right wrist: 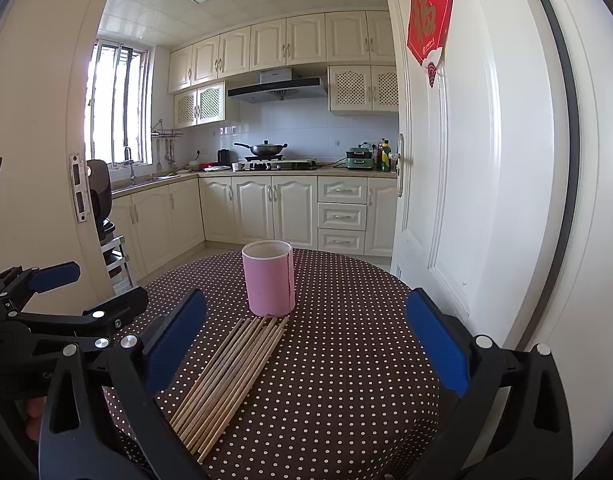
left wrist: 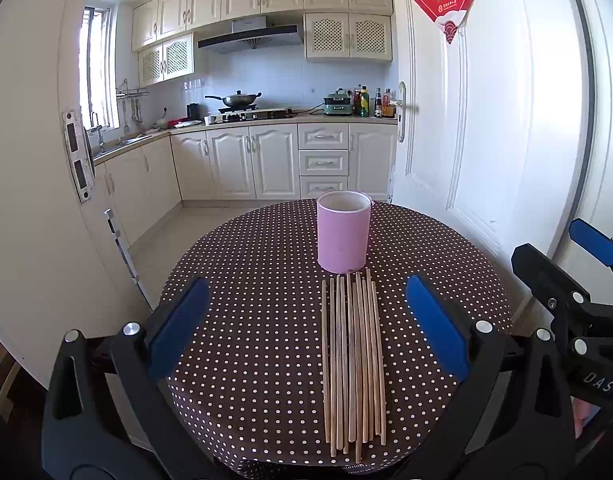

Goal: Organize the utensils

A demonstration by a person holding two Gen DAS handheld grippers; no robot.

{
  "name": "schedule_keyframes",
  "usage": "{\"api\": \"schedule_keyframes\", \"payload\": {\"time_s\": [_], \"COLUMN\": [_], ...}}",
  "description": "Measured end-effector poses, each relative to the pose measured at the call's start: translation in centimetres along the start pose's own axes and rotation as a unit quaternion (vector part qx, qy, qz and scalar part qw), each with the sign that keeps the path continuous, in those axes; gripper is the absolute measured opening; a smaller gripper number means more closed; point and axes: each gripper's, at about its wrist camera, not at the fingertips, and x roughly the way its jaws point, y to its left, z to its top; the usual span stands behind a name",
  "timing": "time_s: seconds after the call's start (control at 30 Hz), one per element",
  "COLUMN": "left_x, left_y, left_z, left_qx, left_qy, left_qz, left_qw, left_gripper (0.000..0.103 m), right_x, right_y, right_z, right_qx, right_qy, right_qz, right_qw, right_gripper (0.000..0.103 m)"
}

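Chopsticks lie beside upright pink cup.

We see chopsticks lying side by side on the table, just before the cup.

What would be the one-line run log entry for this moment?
stage: not started | left gripper: open, empty | right gripper: open, empty | wooden chopsticks: flat on table | pink holder: upright, looks empty
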Motion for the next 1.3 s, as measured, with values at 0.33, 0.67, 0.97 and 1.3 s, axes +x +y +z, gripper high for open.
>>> {"api": "schedule_keyframes", "payload": {"time_s": [0.33, 0.67, 0.97, 1.3], "left_x": [0.08, 0.05, 0.0, -0.18], "left_y": [0.05, 0.21, 0.12, 0.06], "left_z": [-0.1, -0.18, -0.22, -0.15], "left_qx": [0.001, 0.002, 0.002, 0.003], "left_qy": [0.001, 0.001, 0.002, 0.003], "left_qz": [0.003, 0.003, 0.003, 0.002], "left_qw": [1.0, 1.0, 1.0, 1.0], "left_gripper": [0.097, 0.097, 0.097, 0.097], "right_x": [0.02, 0.14, 0.14, 0.09], "right_y": [0.02, -0.26, -0.28, -0.23], "right_z": [-0.02, -0.2, -0.17, -0.06], "right_qx": [0.001, 0.009, 0.009, 0.011], "right_qy": [-0.001, 0.005, 0.007, 0.009], "right_qz": [0.0, 0.005, 0.007, 0.007], "right_qw": [1.0, 1.0, 1.0, 1.0], "right_gripper": [0.096, 0.096, 0.096, 0.096]}}
